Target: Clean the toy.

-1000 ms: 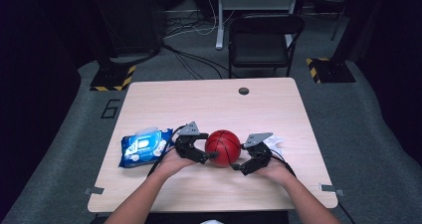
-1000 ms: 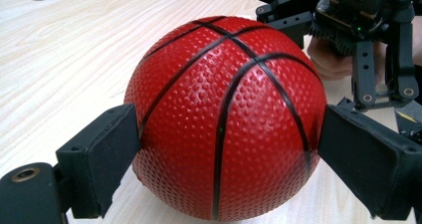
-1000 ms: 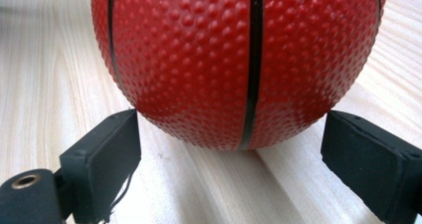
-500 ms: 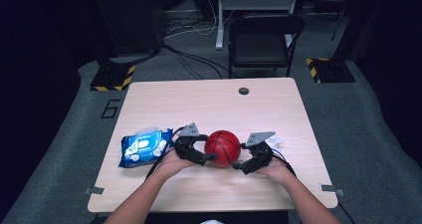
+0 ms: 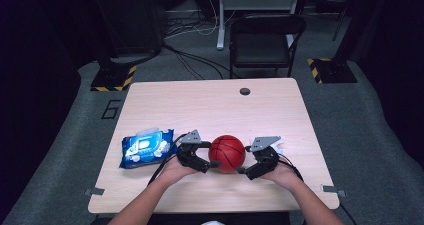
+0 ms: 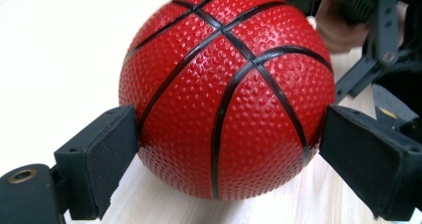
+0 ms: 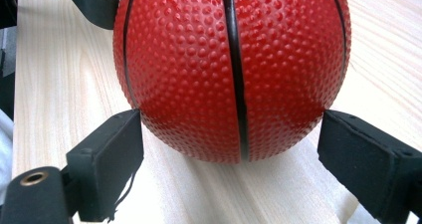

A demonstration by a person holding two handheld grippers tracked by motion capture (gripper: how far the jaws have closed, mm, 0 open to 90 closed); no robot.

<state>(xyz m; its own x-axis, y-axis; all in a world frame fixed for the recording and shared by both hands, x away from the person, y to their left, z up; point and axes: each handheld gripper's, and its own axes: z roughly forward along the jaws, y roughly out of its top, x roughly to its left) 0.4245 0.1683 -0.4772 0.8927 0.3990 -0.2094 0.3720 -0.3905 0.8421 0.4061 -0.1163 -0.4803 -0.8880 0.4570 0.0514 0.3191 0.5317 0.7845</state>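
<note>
A red mini basketball with black seams rests on the wooden table, near the front. My left gripper comes at it from the left and my right gripper from the right. In the left gripper view the ball sits between the two black pads of my left gripper, both touching its lower sides. In the right gripper view my right gripper holds the ball the same way, a pad against each side.
A blue pack of wipes lies to the left of the left hand. A small dark grommet sits at the table's far edge, and a black chair stands behind the table. Something white lies by the right gripper.
</note>
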